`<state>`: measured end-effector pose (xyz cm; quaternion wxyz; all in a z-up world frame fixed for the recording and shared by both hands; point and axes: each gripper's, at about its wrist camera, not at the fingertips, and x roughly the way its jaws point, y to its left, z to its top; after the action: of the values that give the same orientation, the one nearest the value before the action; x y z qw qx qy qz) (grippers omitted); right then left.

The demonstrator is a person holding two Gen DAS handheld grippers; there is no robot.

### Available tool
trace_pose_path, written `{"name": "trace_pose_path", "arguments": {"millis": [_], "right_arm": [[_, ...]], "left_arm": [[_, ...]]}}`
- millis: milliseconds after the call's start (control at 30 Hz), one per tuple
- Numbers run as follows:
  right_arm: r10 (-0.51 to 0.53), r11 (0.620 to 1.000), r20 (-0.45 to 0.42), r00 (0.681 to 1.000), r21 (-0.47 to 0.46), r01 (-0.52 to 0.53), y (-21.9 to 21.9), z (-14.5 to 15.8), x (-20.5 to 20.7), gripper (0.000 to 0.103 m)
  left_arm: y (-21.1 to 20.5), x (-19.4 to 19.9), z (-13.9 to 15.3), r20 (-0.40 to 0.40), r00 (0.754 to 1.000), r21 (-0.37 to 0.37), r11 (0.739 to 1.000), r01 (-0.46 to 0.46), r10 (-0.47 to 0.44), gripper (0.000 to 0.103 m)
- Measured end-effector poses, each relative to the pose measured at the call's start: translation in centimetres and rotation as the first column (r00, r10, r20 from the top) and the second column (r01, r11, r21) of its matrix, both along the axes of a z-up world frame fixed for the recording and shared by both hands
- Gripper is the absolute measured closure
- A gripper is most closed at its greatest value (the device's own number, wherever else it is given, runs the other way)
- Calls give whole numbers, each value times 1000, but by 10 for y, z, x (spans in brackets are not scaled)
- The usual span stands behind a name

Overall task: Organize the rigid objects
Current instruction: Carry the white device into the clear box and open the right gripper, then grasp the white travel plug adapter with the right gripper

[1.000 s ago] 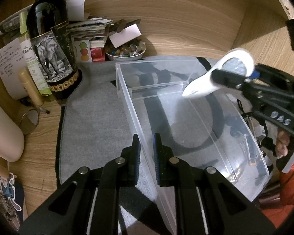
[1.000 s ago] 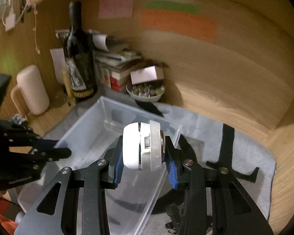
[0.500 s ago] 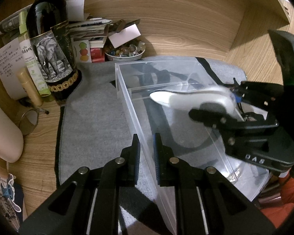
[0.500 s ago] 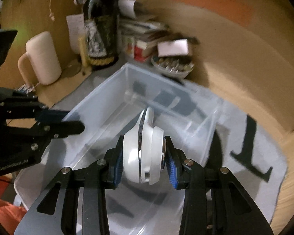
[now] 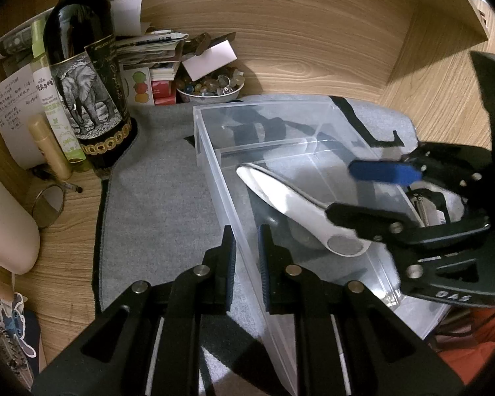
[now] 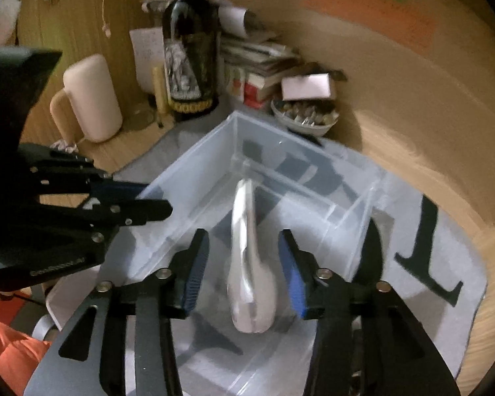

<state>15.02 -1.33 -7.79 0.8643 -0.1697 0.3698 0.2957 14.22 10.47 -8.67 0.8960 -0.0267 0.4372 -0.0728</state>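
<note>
Right gripper (image 6: 244, 270) — jaws opening, pads clear of white tool (image 6: 250, 283) inside clear bin (image 6: 188, 178); left gripper (image 5: 246, 254) — clamped on bin wall.

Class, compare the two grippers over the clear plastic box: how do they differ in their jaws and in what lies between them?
The left gripper has its jaws shut on the box wall; the right gripper has its jaws apart and opening. The left clamps the clear box; the right has a white tool between its pads, with gaps on both sides. Both are black with blue pads and point down at the box.
</note>
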Motion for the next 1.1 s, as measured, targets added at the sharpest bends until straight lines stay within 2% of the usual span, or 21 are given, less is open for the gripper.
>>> {"name": "trace_pose_path", "arguments": {"millis": [133,200,267,300,400,533,767,867,1033,1100], "right_arm": [[-56,998,54,997,39,54,-16,14,-3,42],[-107,993,99,989,56,102,-28,22,-5,26],[-157,987,140,978,62,150,-41,29,-7,22],[-154,988,141,978,54,148,-47,31,-8,21],[-236,971,162,958,67,228,-73,39,-8,18],[-359,933,158,920,72,352,-113,41,-11,17],[-516,855,121,848,12,518,-164,17,-18,17],[-546,837,53,836,-7,547,-176,-2,-20,17],[-553,832,-25,833,-68,550,-185,-31,-29,17],[-554,832,-57,830,-60,551,-188,-39,-31,19]], "left_arm": [[0,0,0,-1,1000,-1,1000,-1,1,90],[0,0,0,-1,1000,1,1000,0,0,90],[0,0,0,-2,1000,1,1000,-1,1,90],[0,0,0,-2,1000,1,1000,0,0,90],[0,0,0,-2,1000,1,1000,0,0,90],[0,0,0,-2,1000,2,1000,0,0,90],[0,1,0,-3,1000,-1,1000,-1,1,90],[0,1,0,-3,1000,-1,1000,-2,2,90],[-1,0,0,-5,1000,9,1000,3,-3,90],[-1,0,0,-6,1000,14,1000,2,-2,90]]}}
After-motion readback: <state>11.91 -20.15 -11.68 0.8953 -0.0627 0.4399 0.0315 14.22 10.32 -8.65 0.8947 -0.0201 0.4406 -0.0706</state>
